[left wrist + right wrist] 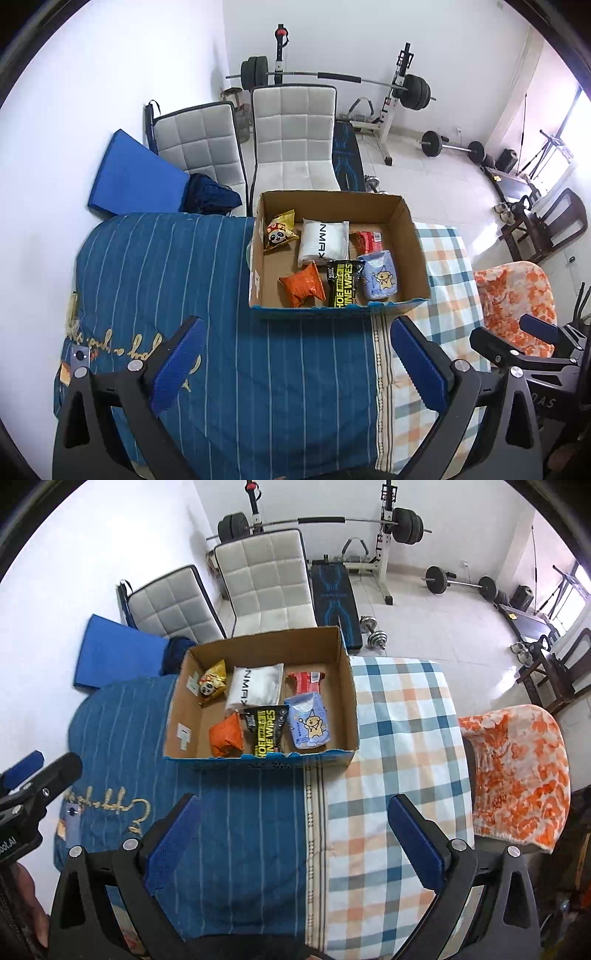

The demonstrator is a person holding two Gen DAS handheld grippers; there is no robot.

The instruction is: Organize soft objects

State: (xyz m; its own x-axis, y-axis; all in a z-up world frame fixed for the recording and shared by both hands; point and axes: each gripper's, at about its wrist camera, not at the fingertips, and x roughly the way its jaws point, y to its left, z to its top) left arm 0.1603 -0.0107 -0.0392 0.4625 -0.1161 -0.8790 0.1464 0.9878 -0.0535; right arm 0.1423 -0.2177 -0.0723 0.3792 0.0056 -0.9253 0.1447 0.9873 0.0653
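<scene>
Basically, everything soft already sits inside the cardboard box (413, 236), which rests on the bed at about 12 o'clock from both grippers, straddling the blue striped quilt (155, 266) and the checked sheet (399, 716).

Handling guesses: all six packs look light and squashy, film-wrapped, so likely slippery and prone to crumple.
- White pillow pack (324, 242), box centre, 12 o'clock side: puffy, probably best pinched across a short edge.
- Panda snack bag (279, 230), 10 o'clock corner: air-filled, foil-like; grab the crimped seam, a hard squeeze could pop it.
- Orange packet (303, 284), near wall, 7 o'clock: crinkled, take it at the narrow waist.
- Black wipes pack (341, 282), near wall centre: flat, floppy, yellow lettering; pinch across the width.
- Light blue tissue pack (380, 275) with cartoon animal, 4 o'clock: soft brick, most grippable, hold across the sides.
- Red pack (365, 238) behind it, 2 o'clock: partly hidden, cannot tell its shape.

Left gripper (295, 363) hangs over the quilt with jaws spread wide, nothing between the blue pads (181, 365). Right gripper (293, 843) hangs over the quilt/sheet seam, jaws likewise spread and empty. Both are well apart from the box. No loose soft items show on the bed, so the sorting looks near done or a rearrange is due.

Orange floral blanket (517, 771) drapes a chair at 3 o'clock.
</scene>
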